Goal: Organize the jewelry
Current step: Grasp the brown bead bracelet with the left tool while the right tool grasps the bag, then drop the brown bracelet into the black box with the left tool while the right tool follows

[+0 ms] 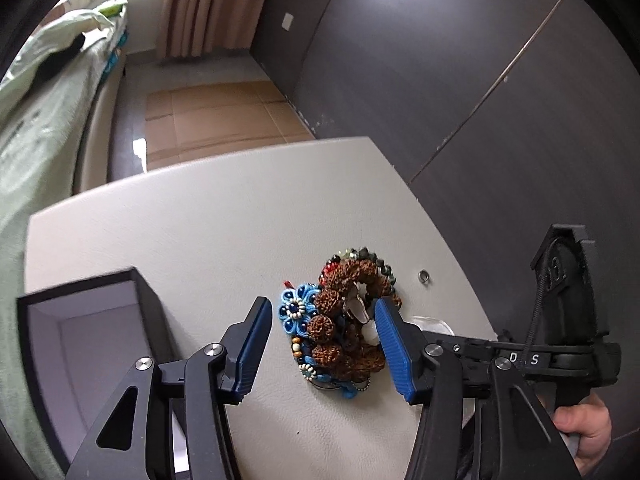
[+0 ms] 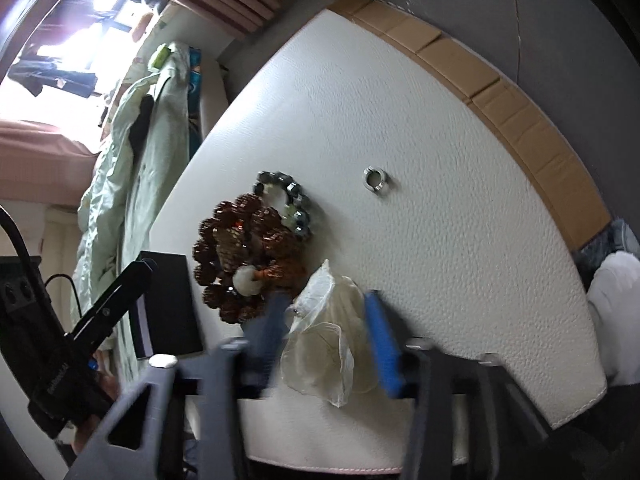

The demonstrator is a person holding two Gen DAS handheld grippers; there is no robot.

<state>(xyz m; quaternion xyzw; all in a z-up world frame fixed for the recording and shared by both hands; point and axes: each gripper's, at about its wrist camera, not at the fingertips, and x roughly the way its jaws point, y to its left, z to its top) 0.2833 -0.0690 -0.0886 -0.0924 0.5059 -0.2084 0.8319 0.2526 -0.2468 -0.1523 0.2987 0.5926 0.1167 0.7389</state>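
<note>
A pile of jewelry [image 1: 340, 324] lies on the white leather table [image 1: 200, 220]: a brown rough-bead bracelet [image 2: 236, 248], a dark stone-bead bracelet [image 2: 292, 196] and a blue knotted flower piece [image 1: 296, 308]. A small silver ring [image 2: 376, 179] lies apart from it. An open black box [image 1: 92, 344] with pale lining stands at the left. My left gripper [image 1: 320, 332] is open with its blue pads on either side of the pile. My right gripper [image 2: 324, 320] is open around a clear plastic bag [image 2: 324, 340] next to the pile.
The ring also shows in the left wrist view [image 1: 424, 277]. A dark panelled wall [image 1: 480, 80] runs behind the table. A bed with green bedding [image 1: 36, 120] is at the left. Cardboard sheets [image 1: 216, 120] cover the floor beyond the table's far edge.
</note>
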